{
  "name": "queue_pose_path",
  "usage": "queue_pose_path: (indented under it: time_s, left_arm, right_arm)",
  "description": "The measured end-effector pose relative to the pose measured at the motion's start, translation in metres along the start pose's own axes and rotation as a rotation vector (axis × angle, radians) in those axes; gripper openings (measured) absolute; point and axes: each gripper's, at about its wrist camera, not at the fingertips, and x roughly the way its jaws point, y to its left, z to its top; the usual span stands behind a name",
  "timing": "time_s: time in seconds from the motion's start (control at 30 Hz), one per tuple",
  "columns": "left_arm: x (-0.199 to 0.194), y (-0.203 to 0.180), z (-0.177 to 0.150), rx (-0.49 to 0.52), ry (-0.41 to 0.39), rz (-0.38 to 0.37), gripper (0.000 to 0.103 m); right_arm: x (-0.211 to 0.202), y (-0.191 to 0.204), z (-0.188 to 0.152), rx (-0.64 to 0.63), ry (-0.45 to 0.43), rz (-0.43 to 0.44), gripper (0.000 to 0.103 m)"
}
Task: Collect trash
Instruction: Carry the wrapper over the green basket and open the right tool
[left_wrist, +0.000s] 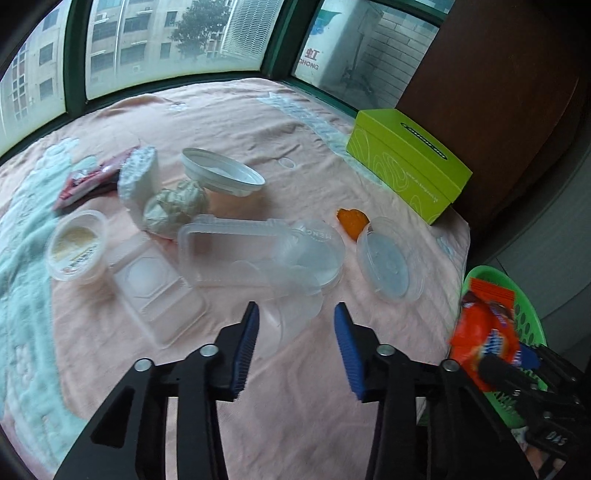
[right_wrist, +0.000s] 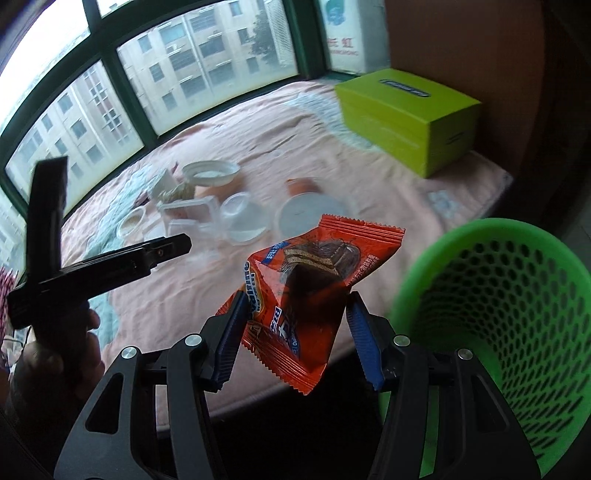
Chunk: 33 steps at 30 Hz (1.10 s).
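Blue-padded and spread apart, our left claw (left_wrist: 295, 347) hangs empty above the pink-covered table (left_wrist: 288, 122), where most of the job waits: a red packet (left_wrist: 88, 177), a lidded tub (left_wrist: 75, 245), clear plastic trays (left_wrist: 236, 251), a round lid (left_wrist: 389, 260) and an orange scrap (left_wrist: 352, 221). Further right, our right claw (right_wrist: 295, 332) looks lightly closed on an orange snack wrapper (right_wrist: 306, 288), held just beside the green basket (right_wrist: 517, 332), not yet dropped in.
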Motion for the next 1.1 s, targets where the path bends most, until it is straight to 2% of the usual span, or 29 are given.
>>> queue_pose_path:
  time_s: [0.1, 0.17, 0.3, 0.47, 0.7, 0.8, 0.9, 1.1]
  left_arm:
    - [0.005, -0.003, 0.0, 0.004, 0.006, 0.005, 0.027]
    - [0.007, -0.004, -0.001, 0.005, 0.009, 0.006, 0.013]
    - [0.006, -0.006, -0.005, -0.008, 0.009, -0.006, 0.002]
    - [-0.009, -0.02, -0.01, 0.004, -0.003, -0.027, 0.002]
    - [-0.03, -0.056, -0.013, 0.056, -0.023, -0.108, 0.002]
    - [-0.035, -0.082, -0.011, 0.098, -0.025, -0.157, 0.002]
    - [-0.037, -0.108, -0.009, 0.142, -0.023, -0.199, 0.002]
    - [-0.029, -0.163, -0.008, 0.238, -0.002, -0.259, 0.002]
  right_arm:
    - [-0.009, -0.012, -0.003, 0.024, -0.01, -0.02, 0.055]
    - [-0.014, -0.021, -0.006, 0.041, -0.015, -0.036, 0.055]
    - [-0.024, -0.039, -0.013, 0.073, -0.026, -0.06, 0.055]
    - [-0.037, -0.056, -0.018, 0.107, -0.045, -0.084, 0.055]
    - [-0.053, -0.091, -0.029, 0.174, -0.052, -0.141, 0.058]
    - [-0.061, -0.102, -0.033, 0.193, -0.063, -0.166, 0.06]
    - [-0.07, -0.113, -0.038, 0.211, -0.079, -0.19, 0.068]
    - [-0.087, -0.137, -0.047, 0.261, -0.106, -0.221, 0.069]
